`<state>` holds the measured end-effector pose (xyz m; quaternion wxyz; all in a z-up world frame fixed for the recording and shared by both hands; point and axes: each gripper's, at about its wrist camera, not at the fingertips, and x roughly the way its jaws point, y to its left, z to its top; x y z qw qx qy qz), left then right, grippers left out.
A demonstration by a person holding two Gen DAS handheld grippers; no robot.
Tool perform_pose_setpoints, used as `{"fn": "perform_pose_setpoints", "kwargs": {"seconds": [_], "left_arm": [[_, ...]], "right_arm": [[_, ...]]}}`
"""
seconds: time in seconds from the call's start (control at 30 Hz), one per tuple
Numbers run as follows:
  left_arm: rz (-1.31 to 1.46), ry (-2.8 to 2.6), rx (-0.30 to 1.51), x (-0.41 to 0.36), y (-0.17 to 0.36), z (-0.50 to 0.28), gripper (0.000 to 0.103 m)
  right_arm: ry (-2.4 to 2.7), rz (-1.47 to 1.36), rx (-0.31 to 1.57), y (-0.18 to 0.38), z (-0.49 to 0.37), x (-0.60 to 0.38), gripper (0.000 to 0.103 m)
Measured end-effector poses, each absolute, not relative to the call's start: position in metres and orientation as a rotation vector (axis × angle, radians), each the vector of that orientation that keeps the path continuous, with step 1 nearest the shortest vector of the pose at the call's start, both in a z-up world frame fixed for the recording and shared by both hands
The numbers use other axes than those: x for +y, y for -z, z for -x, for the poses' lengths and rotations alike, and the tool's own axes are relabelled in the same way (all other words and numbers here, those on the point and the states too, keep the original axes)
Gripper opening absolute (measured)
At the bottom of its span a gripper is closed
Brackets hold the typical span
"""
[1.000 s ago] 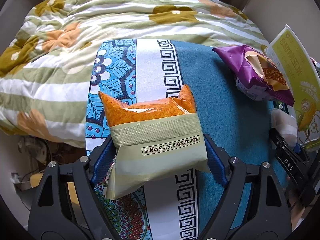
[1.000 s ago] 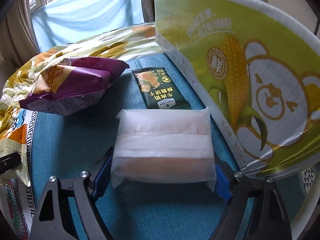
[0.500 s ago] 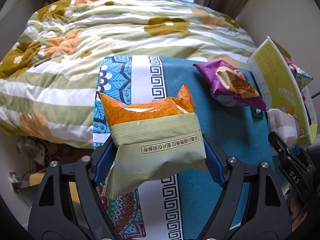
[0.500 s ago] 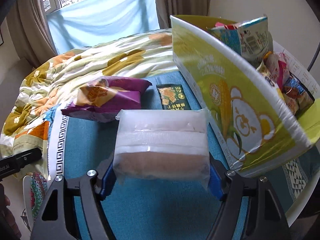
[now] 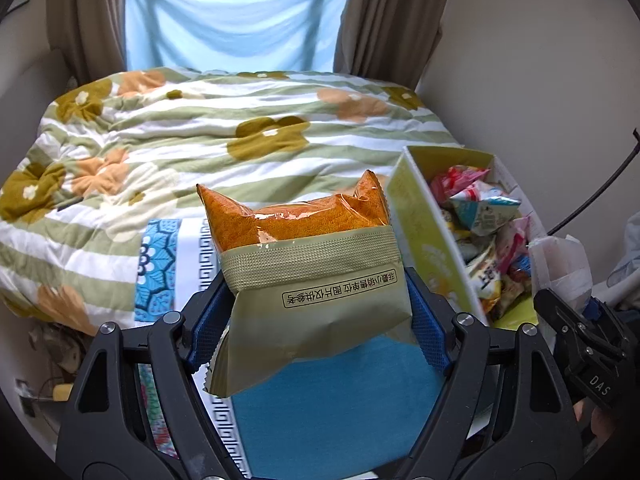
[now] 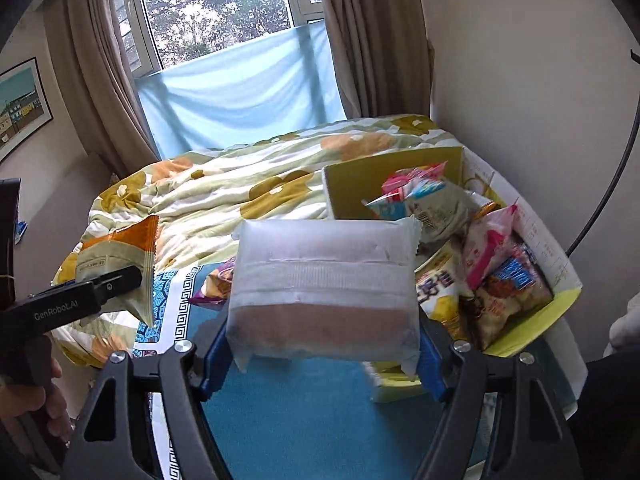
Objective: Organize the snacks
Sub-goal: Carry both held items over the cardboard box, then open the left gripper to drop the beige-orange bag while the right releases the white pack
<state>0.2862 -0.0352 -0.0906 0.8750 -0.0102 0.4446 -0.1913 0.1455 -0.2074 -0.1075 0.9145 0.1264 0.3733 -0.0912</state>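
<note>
Most snacks already sit in the yellow box (image 6: 532, 312); we judge a few remain, a purple packet (image 6: 214, 286) on the cloth among them. Our left gripper (image 5: 316, 304) clamps the orange pouch (image 5: 308, 256), our right gripper (image 6: 322, 344) the white pack (image 6: 324, 284), with the box ahead and right of both.

Soft window daylight — fisheye-warped, dark corners.

A bedroom in a home: a bed under a flowered quilt (image 5: 192, 136) fills the floor, brown curtains (image 6: 100, 80) frame a window (image 6: 216, 8) with trees outside, and a framed picture (image 6: 20, 108) hangs on the wall.
</note>
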Motion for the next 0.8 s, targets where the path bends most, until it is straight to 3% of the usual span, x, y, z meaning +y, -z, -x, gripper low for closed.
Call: {"fn": "perform_pose_setpoints", "kwargs": {"seconds": [0.2, 0.47, 0.57, 0.63, 0.8], "left_arm": [[0.026, 0.469, 0.922, -0.135, 0.087, -0.263, 0.078], [0.007, 0.489, 0.978, -0.245, 0.127, -0.243, 0.078], [0.015, 0.475, 0.989, -0.267, 0.143, -0.242, 0.084], [0.003, 0.446, 0.996, -0.273, 0.151, -0.239, 0.097], [0.018, 0.373, 0.999, -0.252, 0.15, -0.231, 0.1]], "right_arm": [[0.197, -0.241, 0.757, 0.09, -0.125, -0.283, 0.071], [0.158, -0.229, 0.773, 0.095, -0.115, -0.363, 0.071], [0.134, -0.231, 0.797, 0.103, -0.117, -0.382, 0.071], [0.12, -0.224, 0.812, 0.11, -0.117, -0.391, 0.071], [0.084, -0.226, 0.845, 0.123, -0.123, -0.405, 0.071]]}}
